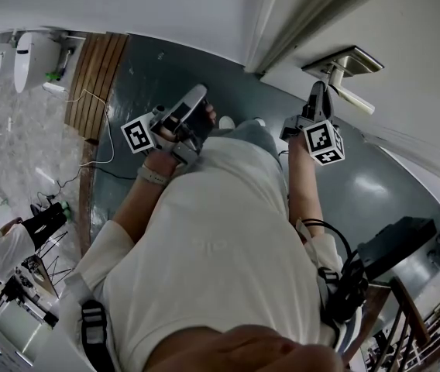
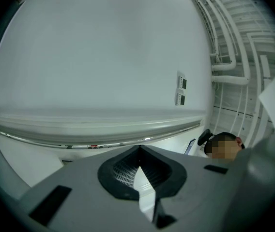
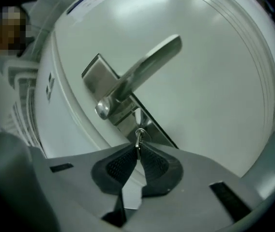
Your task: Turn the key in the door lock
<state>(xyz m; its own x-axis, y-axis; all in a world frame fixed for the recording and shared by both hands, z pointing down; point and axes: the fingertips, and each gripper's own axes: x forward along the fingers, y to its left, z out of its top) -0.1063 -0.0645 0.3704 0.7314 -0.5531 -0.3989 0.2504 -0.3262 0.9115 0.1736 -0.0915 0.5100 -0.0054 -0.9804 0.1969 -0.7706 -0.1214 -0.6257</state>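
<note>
A silver lever handle (image 3: 142, 71) sits on a metal lock plate (image 3: 99, 76) on the white door (image 3: 210, 66). Below the handle a small metal key (image 3: 138, 138) sticks out of the lock. My right gripper (image 3: 137, 150) is shut on the key, its dark pads pinching the key's bow. In the head view the right gripper (image 1: 317, 99) reaches up to the lock plate (image 1: 344, 62) under the handle (image 1: 353, 98). My left gripper (image 1: 193, 103) is held away from the door, at chest height, shut with nothing in it (image 2: 138, 154).
The door frame (image 1: 282, 22) runs beside the lock plate. Dark grey floor (image 1: 158, 76) lies below, with wooden boards (image 1: 96, 76) to the left. A black case (image 1: 398, 242) stands at the right. A white wall (image 2: 89, 57) fills the left gripper view.
</note>
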